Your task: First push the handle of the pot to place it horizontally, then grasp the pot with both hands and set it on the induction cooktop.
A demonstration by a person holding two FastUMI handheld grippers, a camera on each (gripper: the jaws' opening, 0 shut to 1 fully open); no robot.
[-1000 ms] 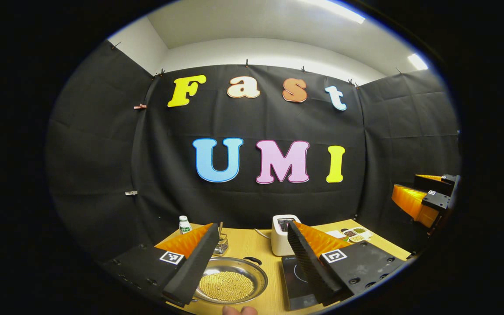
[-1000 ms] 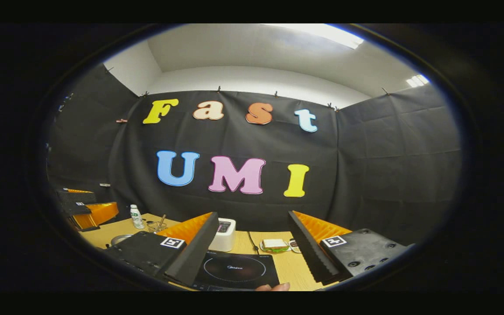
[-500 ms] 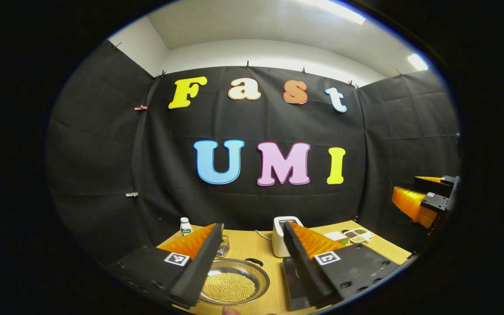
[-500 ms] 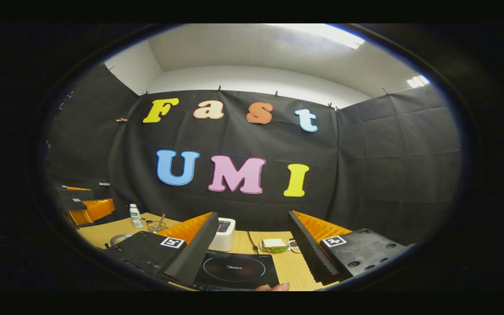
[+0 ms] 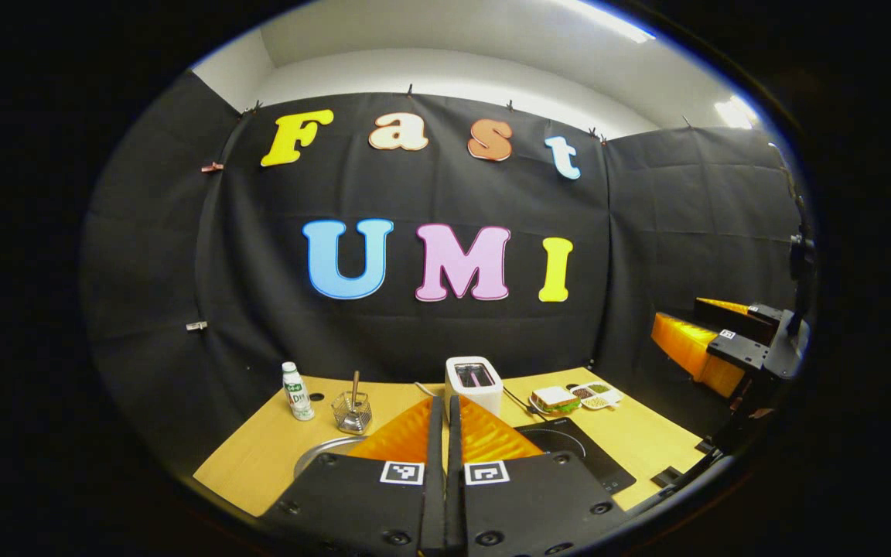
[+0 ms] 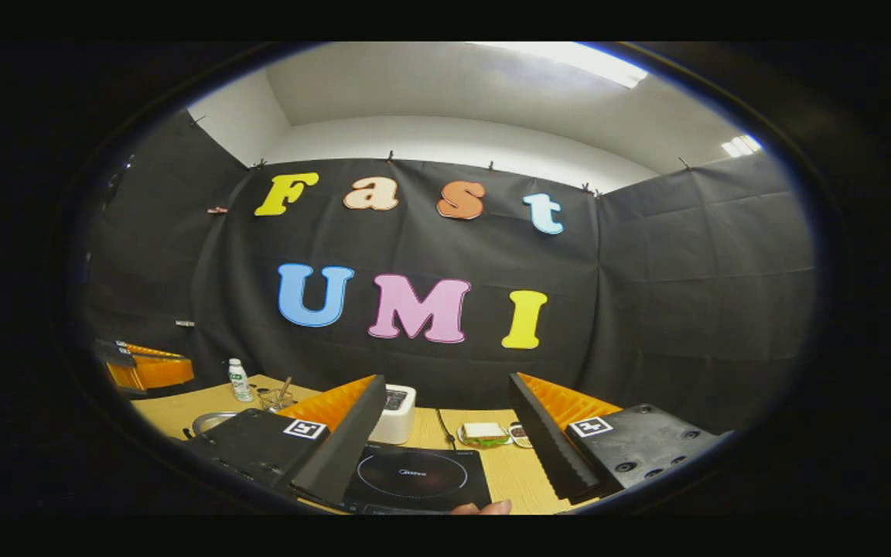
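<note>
Pot [image 5: 322, 456] rim peeks out left of the clenched left gripper [image 5: 443, 441], whose fingers meet with nothing between them, and the bottle [image 5: 293, 391] and wire basket [image 5: 353, 412] stand behind it. The right gripper [image 6: 445, 445] hangs spread wide above the induction cooktop [image 6: 413, 478], where a fingertip [image 6: 483, 508] intrudes. Half a second ago the left fingers gaped over the pot.
</note>
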